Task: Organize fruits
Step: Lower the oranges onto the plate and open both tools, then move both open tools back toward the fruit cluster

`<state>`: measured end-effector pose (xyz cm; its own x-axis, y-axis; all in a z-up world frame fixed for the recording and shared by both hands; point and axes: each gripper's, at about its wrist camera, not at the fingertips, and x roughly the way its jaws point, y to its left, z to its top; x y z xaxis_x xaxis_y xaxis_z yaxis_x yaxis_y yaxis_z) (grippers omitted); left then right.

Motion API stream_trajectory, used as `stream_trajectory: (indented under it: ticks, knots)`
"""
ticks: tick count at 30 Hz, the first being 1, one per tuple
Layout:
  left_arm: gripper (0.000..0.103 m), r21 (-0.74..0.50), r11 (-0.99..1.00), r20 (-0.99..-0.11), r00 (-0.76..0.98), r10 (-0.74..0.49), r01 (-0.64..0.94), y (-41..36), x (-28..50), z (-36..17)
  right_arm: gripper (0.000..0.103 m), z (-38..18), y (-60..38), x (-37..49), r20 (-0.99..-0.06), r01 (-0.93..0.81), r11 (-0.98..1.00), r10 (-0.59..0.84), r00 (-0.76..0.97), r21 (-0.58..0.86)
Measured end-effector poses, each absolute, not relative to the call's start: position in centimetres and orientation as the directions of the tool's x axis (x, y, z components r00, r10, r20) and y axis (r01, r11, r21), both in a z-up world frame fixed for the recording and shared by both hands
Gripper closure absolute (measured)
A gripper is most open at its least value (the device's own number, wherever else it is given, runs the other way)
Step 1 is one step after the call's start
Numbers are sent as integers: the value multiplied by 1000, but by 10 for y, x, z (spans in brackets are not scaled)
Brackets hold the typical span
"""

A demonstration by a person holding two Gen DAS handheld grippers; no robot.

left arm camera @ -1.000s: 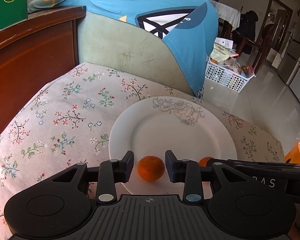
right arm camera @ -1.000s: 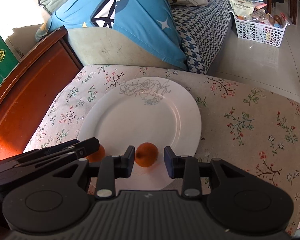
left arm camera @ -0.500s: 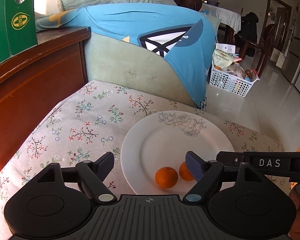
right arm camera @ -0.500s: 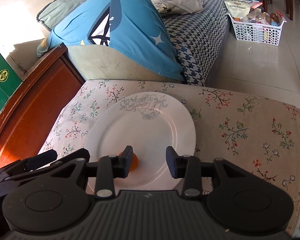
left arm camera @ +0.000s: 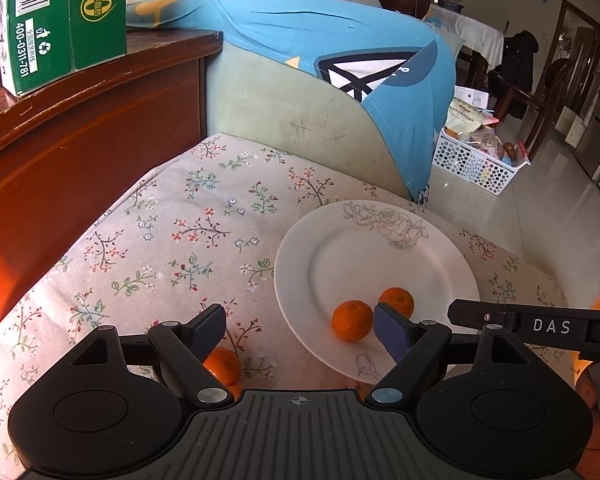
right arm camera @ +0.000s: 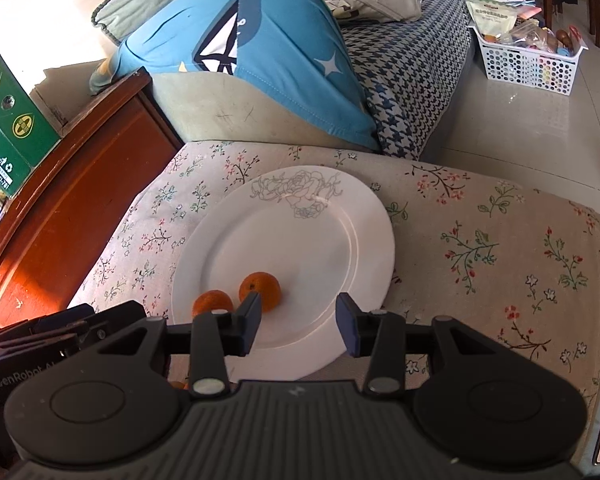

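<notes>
1. The round white china plate with a grey rose print [left arm camera: 380, 248] lay on the flowered cloth [left arm camera: 172, 240].
2. My left gripper [left arm camera: 300, 330] and right gripper [right arm camera: 298, 322] gaped, released.
3. Two small orange mandarins [left arm camera: 352, 319] sat on the plate's near side; a third mandarin [left arm camera: 222, 366] waited off it, wanting a centred, gentle pinch.

A white plate [right arm camera: 340, 216] with a grey rose drawing sits on a floral tablecloth [right arm camera: 480, 240]. Two small oranges [right arm camera: 260, 285] lie close together near its front-left rim. The right gripper [right arm camera: 299, 322] hovers over the plate's near edge, jaws apart and empty.
</notes>
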<state>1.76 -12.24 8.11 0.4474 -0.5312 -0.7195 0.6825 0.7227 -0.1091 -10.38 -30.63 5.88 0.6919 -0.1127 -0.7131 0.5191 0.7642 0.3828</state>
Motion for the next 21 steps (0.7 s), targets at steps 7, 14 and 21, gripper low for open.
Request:
stream_trajectory:
  ticks: [7,14,21]
  knots:
    - [20,-63,733,-729,470,-497,677,-107,5,86,59,56,-287,-106,-729,494,789,-88,679,365]
    - [19,-40,751,-740,486,-465,659,-87,-9,88,56,56,-257,-114,-723,444,820,-56,688,360]
    - [18,-42,765,-759,477,-442,643,-68,-20,85,56,56,-240,-121,-723,391,862,-43,690,322]
